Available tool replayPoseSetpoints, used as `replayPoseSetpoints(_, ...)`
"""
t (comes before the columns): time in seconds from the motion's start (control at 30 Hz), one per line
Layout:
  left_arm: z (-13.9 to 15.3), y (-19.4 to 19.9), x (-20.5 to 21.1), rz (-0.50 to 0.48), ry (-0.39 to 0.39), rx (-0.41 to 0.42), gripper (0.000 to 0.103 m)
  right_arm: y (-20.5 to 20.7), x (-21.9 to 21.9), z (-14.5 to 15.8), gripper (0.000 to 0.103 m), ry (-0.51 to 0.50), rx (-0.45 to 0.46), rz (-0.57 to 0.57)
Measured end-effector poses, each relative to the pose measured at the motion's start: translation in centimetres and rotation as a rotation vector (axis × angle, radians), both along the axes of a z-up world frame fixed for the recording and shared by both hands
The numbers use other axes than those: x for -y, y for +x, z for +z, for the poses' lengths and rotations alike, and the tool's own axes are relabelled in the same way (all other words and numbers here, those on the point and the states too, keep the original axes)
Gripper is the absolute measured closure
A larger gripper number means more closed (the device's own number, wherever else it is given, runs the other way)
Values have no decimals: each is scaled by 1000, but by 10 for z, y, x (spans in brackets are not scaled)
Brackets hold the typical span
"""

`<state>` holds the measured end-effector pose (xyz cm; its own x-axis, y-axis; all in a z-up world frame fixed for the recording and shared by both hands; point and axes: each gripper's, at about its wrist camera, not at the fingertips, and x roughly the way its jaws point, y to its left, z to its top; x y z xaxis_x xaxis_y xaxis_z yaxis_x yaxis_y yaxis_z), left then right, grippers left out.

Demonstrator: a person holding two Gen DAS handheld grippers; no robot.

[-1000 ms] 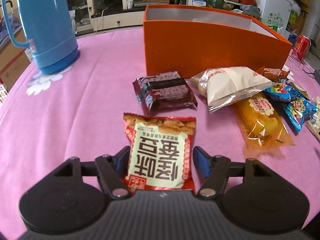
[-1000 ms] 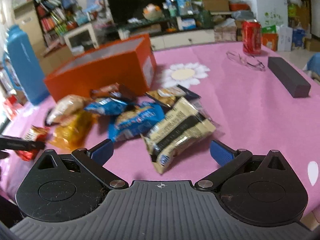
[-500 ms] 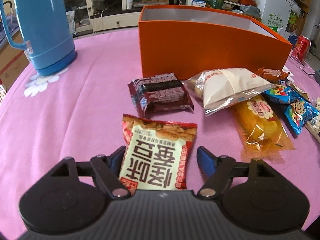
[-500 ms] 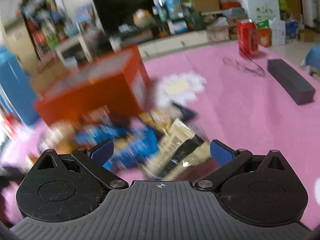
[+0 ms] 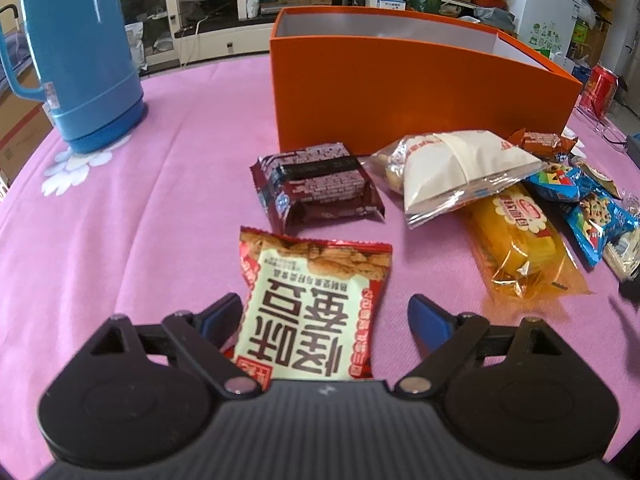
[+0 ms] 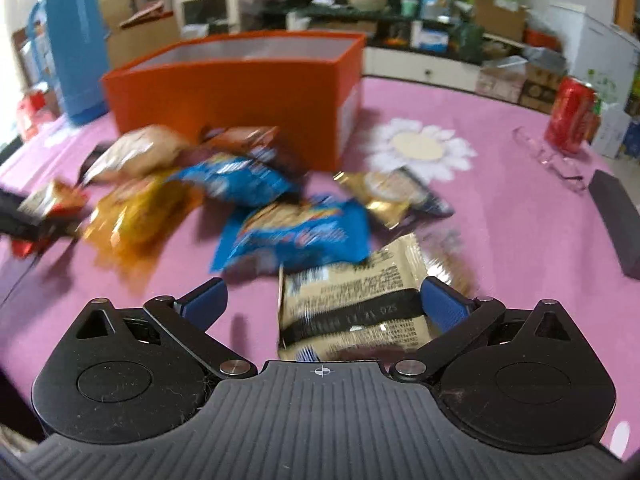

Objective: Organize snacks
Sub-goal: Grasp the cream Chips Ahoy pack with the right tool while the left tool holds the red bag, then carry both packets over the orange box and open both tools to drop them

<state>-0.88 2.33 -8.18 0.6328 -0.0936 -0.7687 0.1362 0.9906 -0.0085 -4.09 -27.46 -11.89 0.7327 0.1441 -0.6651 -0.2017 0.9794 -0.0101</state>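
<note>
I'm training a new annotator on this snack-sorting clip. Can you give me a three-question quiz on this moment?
1. True or false: the orange box lies on its side.
2. What lies between the left hand-held gripper's opening jaws?
A) red-and-cream snack packet
B) yellow cake packet
C) dark red packet
3. What colour is the tablecloth?

Key: 1 false, it stands upright and open-topped; 2 A; 3 pink.

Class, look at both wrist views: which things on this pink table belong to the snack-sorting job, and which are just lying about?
Part of the job:
orange box
red-and-cream snack packet
dark red packet
yellow cake packet
blue cookie packets
beige packet

Just lying about:
blue flask
red can
glasses
dark block
</note>
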Motion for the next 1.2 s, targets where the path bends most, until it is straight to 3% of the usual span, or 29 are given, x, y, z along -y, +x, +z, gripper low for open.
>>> replayPoseSetpoints(0.33,-1,0,1,-6,1,-3,10,4,-5,-10,15,62,-45,-70)
replayPoseSetpoints(0.87,-2,-2,-4,-20,11,-13,7,5,-6,-18,15,16,-30,-56)
replayPoseSetpoints(0.9,-2,-1,-5,-15,10,-13,11,5,-5,-18,15,15,-31,-52)
replayPoseSetpoints(0.93,0,-1,-5,-8,9,-9,20,5,-5,-18,15,12,-32,-48)
replayPoseSetpoints(0.97,2,-2,-6,-6,5,-3,30,5,-5,-18,20,10,-31,-47)
replayPoseSetpoints(1.0,5,-3,-7,5,0,3,47,3,-5,-17,29,8,-26,-52)
replayPoseSetpoints(1.03,7,-4,-9,28,1,-8,48,0,-4,-15,59,13,-12,-52)
replayPoseSetpoints(1.07,8,-6,-12,54,-2,-13,48,-4,-2,-11,75,30,-8,-44)
replayPoseSetpoints(1.2,22,-21,-22,98,-2,20,49,-24,5,-3,76,105,-4,-51)
